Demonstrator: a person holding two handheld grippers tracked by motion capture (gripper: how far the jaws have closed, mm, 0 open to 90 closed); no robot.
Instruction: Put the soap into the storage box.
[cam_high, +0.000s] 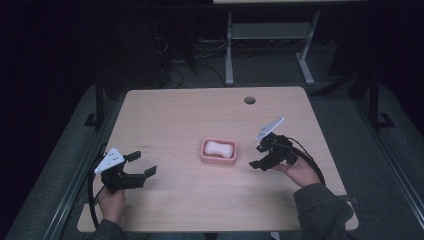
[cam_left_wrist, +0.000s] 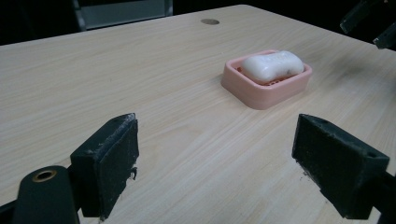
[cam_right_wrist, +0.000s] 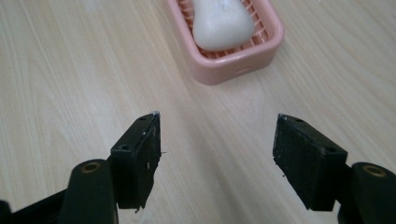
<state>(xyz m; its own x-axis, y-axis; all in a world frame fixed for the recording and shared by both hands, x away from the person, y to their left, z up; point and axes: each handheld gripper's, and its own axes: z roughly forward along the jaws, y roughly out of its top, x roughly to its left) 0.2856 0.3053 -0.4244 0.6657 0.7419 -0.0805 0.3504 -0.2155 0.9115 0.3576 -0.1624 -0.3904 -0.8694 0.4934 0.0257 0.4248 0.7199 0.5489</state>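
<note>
Soap (cam_high: 218, 148) lies in the pink dish (cam_high: 218, 159) at the counter (cam_high: 175, 115) centre, with the right hand-held gripper (cam_high: 258, 157) just beside it at 3 o'clock, jaws apart and, it seems, empty, and the left hand-held gripper (cam_high: 142, 163) at 8 o'clock, also apart.

A light wooden table (cam_high: 165, 110) carries 1 pink soap dish (cam_high: 218, 152), which sits flat on the top near its middle. A white bar of soap (cam_high: 219, 148) lies in the dish. Beyond the dish, close to the far edge, the tabletop has 1 round cable hole (cam_high: 249, 100).
</note>
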